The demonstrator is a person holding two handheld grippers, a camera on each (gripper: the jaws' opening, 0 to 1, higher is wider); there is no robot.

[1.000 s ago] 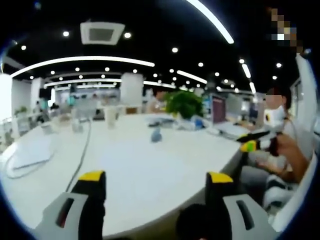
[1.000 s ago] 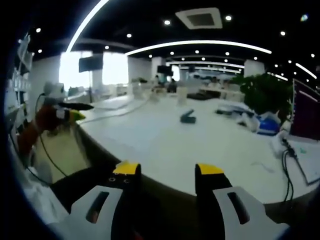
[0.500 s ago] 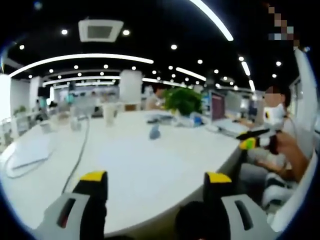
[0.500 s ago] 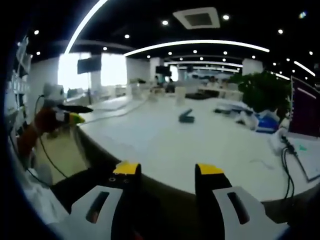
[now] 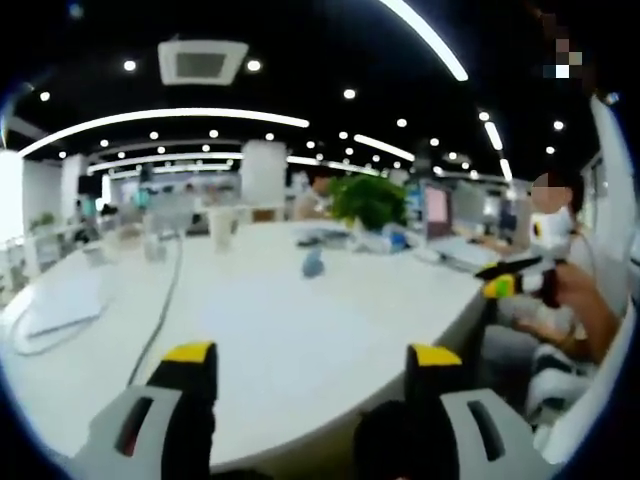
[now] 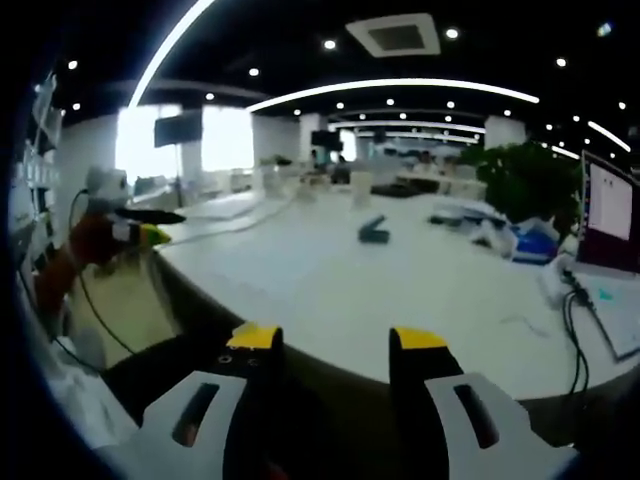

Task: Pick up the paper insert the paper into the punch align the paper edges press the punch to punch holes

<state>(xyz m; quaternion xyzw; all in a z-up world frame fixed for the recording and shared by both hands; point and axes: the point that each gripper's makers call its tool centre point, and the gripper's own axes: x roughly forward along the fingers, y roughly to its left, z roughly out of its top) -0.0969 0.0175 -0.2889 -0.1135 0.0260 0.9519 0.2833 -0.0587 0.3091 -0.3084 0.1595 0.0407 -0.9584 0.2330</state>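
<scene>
Left gripper (image 5: 312, 358): jaws stand apart, nothing between them, held just over the near edge of a large white table (image 5: 280, 340). The hole punch (image 5: 313, 263), a small blue-grey object, sits on the tabletop well ahead of the jaws and roughly in line with the gap between them. A dark cable (image 5: 165, 300) runs across the table to the left. A potted plant (image 5: 370, 203) stands behind the punch.

Right gripper (image 6: 325, 342): jaws apart, empty, held short of the table edge (image 6: 300, 345). The punch (image 6: 373, 231) lies well ahead on the tabletop. The paper cannot be made out against the white surface.
</scene>
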